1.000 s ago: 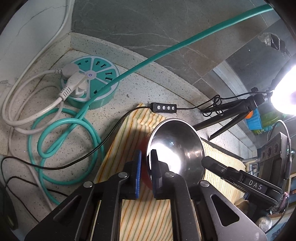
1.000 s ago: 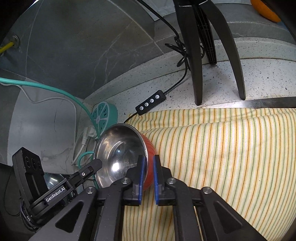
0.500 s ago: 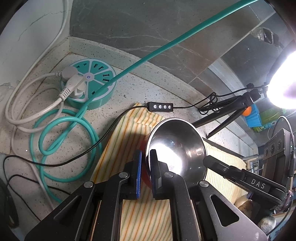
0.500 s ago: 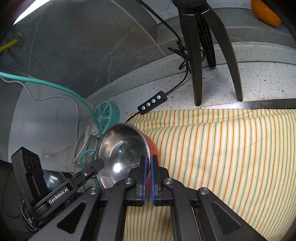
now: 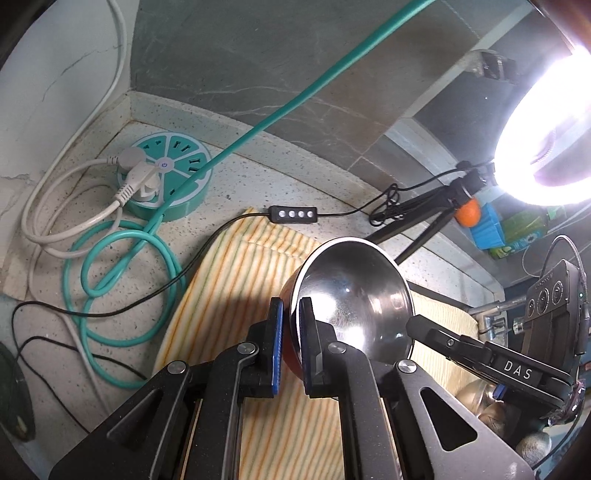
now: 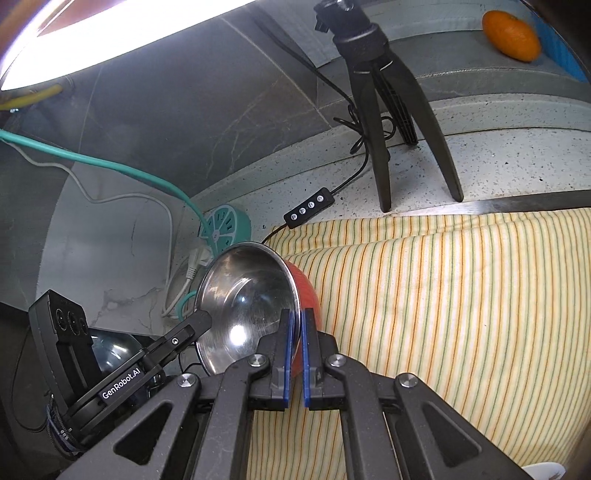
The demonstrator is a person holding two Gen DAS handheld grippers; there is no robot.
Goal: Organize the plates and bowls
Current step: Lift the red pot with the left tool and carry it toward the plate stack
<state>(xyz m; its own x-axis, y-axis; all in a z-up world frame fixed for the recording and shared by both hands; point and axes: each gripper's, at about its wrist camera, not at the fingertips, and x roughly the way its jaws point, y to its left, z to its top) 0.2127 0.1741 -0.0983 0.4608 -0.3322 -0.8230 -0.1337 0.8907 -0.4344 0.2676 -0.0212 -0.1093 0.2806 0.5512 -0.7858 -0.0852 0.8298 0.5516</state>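
Observation:
A steel bowl (image 5: 354, 295) with a red outside (image 6: 306, 291) hangs tilted above the yellow striped cloth (image 6: 424, 295). My left gripper (image 5: 290, 317) is shut on its near rim, one pad inside and one on the red wall. My right gripper (image 6: 295, 328) is shut on the opposite rim in the same way. In the left wrist view the right gripper (image 5: 417, 325) shows as a black arm touching the bowl's right edge. The left gripper (image 6: 201, 319) reaches the bowl's left edge in the right wrist view.
A teal round power strip (image 5: 166, 181) with white plugs and coiled teal and black cables (image 5: 122, 280) lies at the counter's corner. A black tripod (image 6: 384, 110) and a cable switch (image 6: 308, 208) stand behind the cloth. An orange (image 6: 511, 35) sits on the ledge; a bright lamp (image 5: 546, 125) glares.
Both grippers have lifted the bowl together; the cloth, power strip and tripod now look farther below. The grips on the rim have not changed.

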